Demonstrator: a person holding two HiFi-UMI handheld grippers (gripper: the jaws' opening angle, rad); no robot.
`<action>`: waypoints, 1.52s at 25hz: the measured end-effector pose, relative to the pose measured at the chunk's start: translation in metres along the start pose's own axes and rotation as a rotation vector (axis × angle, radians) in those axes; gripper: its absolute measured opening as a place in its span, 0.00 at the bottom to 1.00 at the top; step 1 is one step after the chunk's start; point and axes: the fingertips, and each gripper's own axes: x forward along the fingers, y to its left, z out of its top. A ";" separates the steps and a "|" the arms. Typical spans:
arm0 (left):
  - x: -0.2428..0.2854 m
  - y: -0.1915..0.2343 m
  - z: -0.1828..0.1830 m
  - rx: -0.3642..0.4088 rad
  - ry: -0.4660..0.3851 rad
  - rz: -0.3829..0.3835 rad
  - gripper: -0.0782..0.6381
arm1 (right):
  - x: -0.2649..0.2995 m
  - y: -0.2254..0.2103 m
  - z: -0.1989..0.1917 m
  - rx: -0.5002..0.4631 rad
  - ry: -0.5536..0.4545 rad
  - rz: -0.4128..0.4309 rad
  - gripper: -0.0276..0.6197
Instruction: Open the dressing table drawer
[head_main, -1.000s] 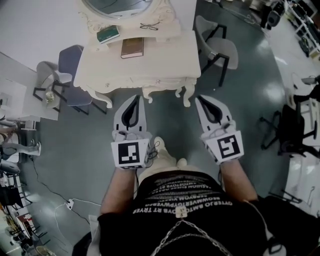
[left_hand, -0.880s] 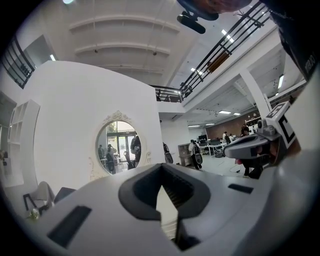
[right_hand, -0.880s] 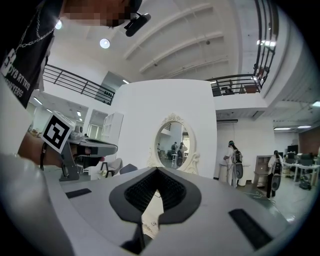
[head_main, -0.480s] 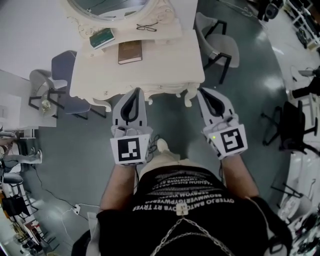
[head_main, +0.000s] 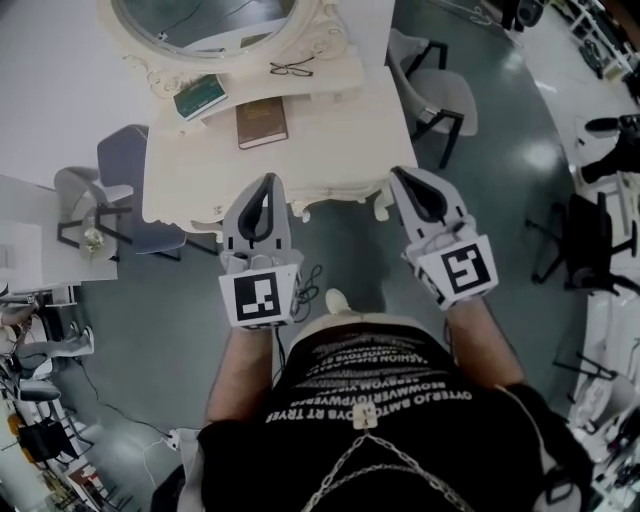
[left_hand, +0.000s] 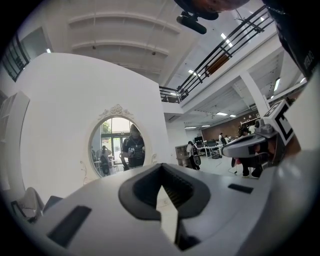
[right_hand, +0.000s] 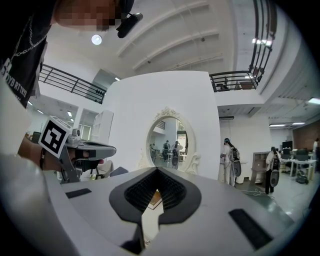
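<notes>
A cream dressing table (head_main: 330, 120) with an oval mirror (head_main: 205, 15) stands straight ahead of me. The drawer is in its near edge, facing me. Seen from above, its front is a thin strip, and I cannot make out a handle.

The left gripper (head_main: 266, 182) points level at that edge, fingers together and holding nothing, its tip over the rim. To its right, the right gripper (head_main: 399, 174) is the same: fingers together, empty, tip at the table's right front corner.

The risks as I judge them:
- With both sets of fingers closed, reaching in would butt the front instead of catching a handle.
- With the handle unseen, I could grab the carved trim.
- A hard pull might shake the brown book (head_main: 261, 122) and glasses (head_main: 291, 68).
- The drawer could hit my body, which is close.
</notes>
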 end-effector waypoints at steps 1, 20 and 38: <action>0.004 0.006 0.000 0.000 -0.002 -0.002 0.11 | 0.007 0.001 0.002 -0.001 -0.002 -0.001 0.03; 0.038 0.071 -0.029 -0.038 0.012 -0.035 0.11 | 0.070 0.015 -0.002 -0.024 0.042 -0.037 0.03; 0.109 0.065 -0.042 -0.049 0.059 -0.041 0.11 | 0.110 -0.047 -0.029 0.034 0.086 -0.040 0.03</action>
